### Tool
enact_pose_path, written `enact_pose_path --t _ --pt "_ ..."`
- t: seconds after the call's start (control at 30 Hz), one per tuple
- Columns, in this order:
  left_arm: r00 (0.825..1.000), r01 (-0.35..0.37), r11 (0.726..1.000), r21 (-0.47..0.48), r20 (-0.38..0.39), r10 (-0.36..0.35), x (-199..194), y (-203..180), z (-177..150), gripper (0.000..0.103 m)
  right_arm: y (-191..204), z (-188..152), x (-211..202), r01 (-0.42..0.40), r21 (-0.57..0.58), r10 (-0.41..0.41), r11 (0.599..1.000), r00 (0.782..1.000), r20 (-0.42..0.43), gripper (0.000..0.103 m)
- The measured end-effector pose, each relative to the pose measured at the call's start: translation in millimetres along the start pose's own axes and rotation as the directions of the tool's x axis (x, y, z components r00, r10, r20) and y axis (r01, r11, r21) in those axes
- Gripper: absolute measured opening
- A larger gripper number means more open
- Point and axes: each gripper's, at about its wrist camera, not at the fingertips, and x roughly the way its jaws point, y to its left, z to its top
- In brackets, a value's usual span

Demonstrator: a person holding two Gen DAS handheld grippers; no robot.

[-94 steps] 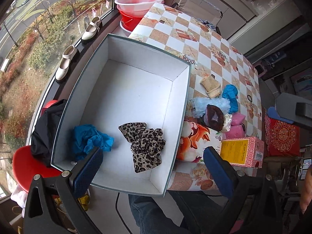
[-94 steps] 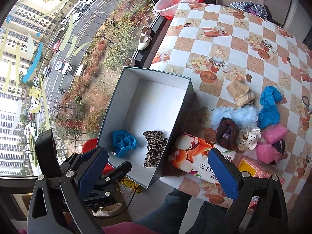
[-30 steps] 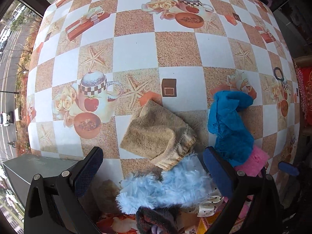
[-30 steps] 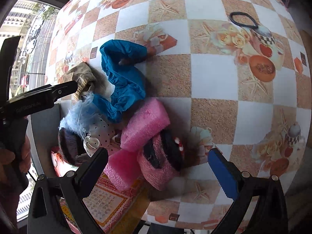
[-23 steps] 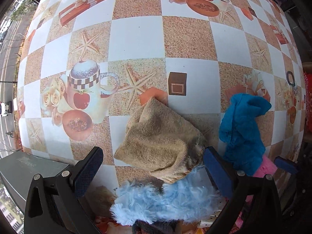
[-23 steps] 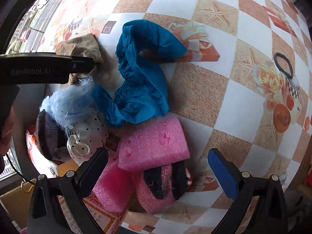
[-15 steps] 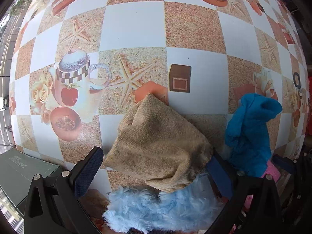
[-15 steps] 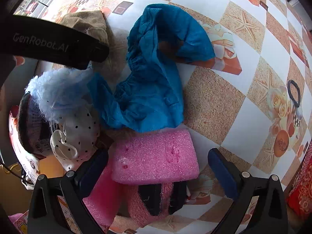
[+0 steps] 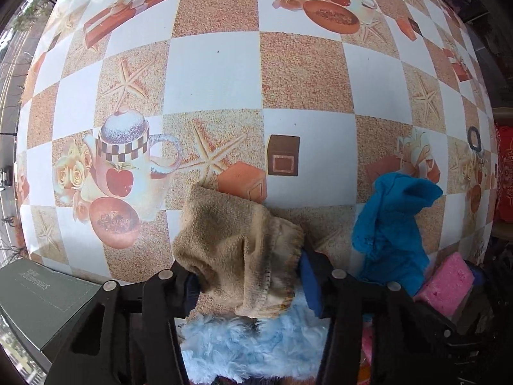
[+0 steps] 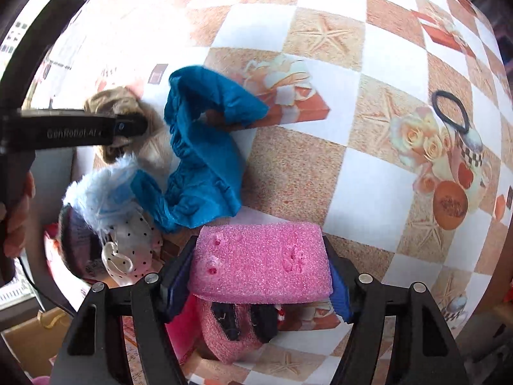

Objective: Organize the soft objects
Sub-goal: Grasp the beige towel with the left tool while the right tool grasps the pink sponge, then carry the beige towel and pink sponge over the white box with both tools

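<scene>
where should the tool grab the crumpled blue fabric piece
Grip the crumpled blue fabric piece across its narrow gathered middle band, coming straight down from above. It lies flat and limp in a curved shape on the checkered tablecloth, and its lower end touches the pale blue fluffy item, so the middle looks clearest.

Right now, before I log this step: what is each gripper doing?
Left gripper: closing, fingers pressing the tan knitted sock.
Right gripper: closing on the pink foam block.
</scene>
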Motion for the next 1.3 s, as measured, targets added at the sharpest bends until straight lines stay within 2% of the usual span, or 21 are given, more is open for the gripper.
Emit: enact_pose_path --t 0.17,0.43,0.6,0.97,1.3 --pt "0.996 -0.033 0.999 0.026 0.088 0.031 -27.2 -1.1 -4.0 0.049 -30.0 -6.9 -21.6 -0.045 0.130 0.040 0.991 0.998 0.042 0.072" --pt "0.983 -0.015 0.995 0.099 0.184 -0.003 -76.8 -10.7 -24.5 0.049 -51.2 -32.1 -48.3 -0.044 0.197 0.031 0.979 0.997 0.070 0.072" --pt "0.976 -0.019 0.987 0.157 0.219 -0.016 -88.8 -33.2 -70.7 0.049 -45.2 -36.3 -58.5 -0.048 0.237 0.025 0.970 0.995 0.098 0.072" --pt "0.966 -0.005 0.962 0.274 0.252 -0.066 -117.6 -46.0 -132.3 0.049 -38.6 -78.1 -81.3 -0.045 0.322 -0.007 0.946 0.988 0.157 0.072" --pt "0.967 0.021 0.937 0.348 0.232 -0.108 -122.2 -47.8 -197.5 0.049 -19.2 -132.3 -95.3 -0.045 0.388 -0.031 0.921 0.982 0.187 0.072"
